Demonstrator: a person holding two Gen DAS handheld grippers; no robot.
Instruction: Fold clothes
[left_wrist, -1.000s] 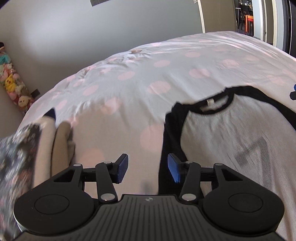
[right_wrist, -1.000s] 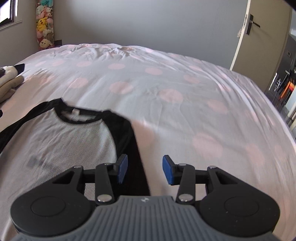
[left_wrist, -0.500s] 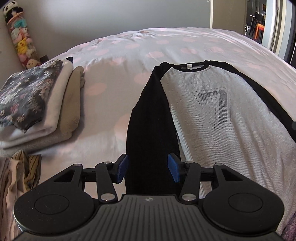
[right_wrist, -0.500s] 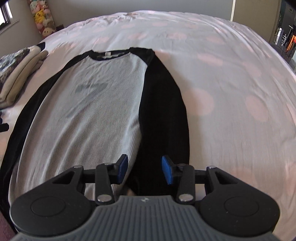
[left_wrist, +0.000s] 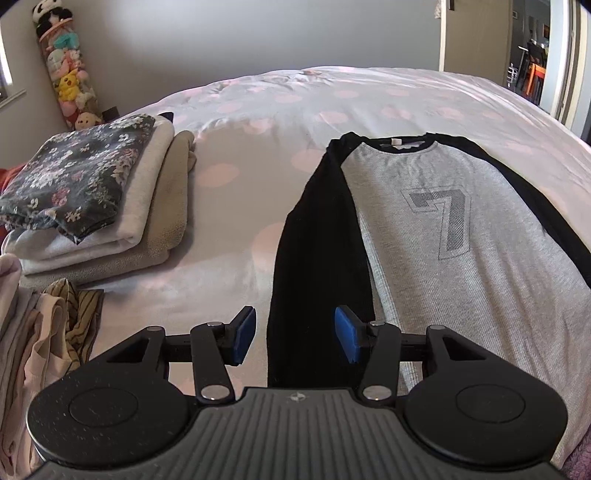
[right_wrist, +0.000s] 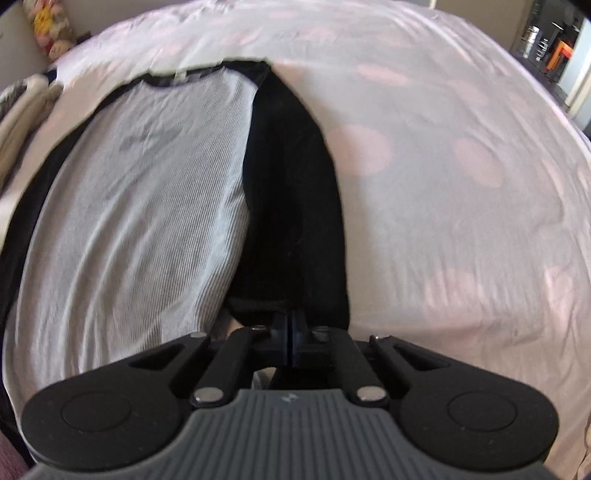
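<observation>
Two claws were over the grey ribbed long-sleeve shirt with black sleeves (left_wrist: 424, 206), which lay flat, front up, on your bed with the pink-dotted white cover (left_wrist: 258, 122). Your left claw (left_wrist: 294, 340) hung open above one black sleeve (left_wrist: 317, 258), pads clear of it. Your right claw (right_wrist: 289, 338) had pinched shut at the other sleeve's (right_wrist: 291, 206) cuff end, seemingly on fabric. Folded clothes (left_wrist: 92, 192) sat stacked well left of the shirt.

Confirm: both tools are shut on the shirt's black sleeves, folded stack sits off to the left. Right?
Not quite. Only the right tool is shut, on the end of its black sleeve. The left wrist view shows the left tool open, its blue pads apart over the other sleeve. The folded stack does sit to the left.
</observation>
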